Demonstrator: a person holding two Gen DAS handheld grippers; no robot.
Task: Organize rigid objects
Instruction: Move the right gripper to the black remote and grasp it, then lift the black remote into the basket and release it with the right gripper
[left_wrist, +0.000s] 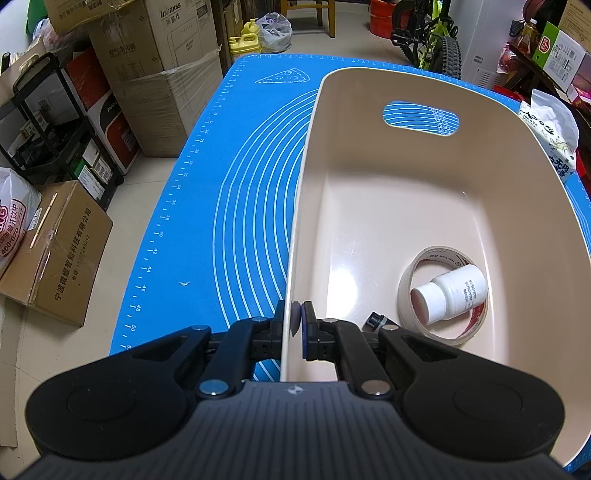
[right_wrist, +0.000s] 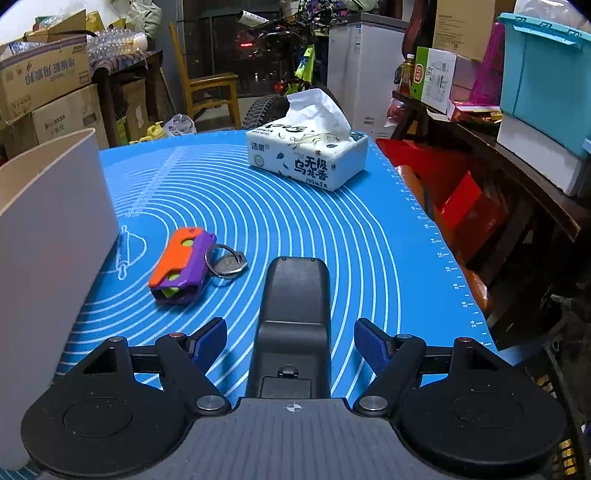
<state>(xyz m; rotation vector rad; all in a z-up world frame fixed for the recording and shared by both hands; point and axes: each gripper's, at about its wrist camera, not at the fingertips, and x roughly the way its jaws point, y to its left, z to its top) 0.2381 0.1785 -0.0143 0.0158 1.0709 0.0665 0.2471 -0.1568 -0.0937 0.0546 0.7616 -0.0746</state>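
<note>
The beige bin (left_wrist: 424, 206) is taken as the landmark throughout. Its near left wall is clamped by the left gripper (left_wrist: 296, 320), whose jaws are pressed together on the thin rim, one pad outside the bin and one inside. The bin rests on a blue baking mat (left_wrist: 207, 206) printed with white arcs and a ruler edge.

Inside the bin, toward its near right corner, a roll of tape (left_wrist: 441, 295) lies flat on the floor. A white bottle (left_wrist: 448, 293) lies on its side within the roll's ring (its cap is turned toward the near wall). A small black object (left_wrist: 375, 320) is seen on the bin floor just left of the tape roll, partly hidden by the gripper; what it is cannot be told.

In the right wrist view, the bin (right_wrist: 48, 236) is seen at the left edge. Outside the bin, just beside its wall, an orange and purple toy (right_wrist: 181, 267) lies on the mat (right_wrist: 332, 236), with a metal key ring (right_wrist: 227, 264) attached at the end away from the bin. Farther from the bin, a black remote control (right_wrist: 295, 317) lies on the mat between the wide-apart jaws of the right gripper (right_wrist: 290, 341); the blue pads (right_wrist: 371, 345) are not touching it. A tissue pack (right_wrist: 308, 157) stands beyond, at the mat's far side.
</note>
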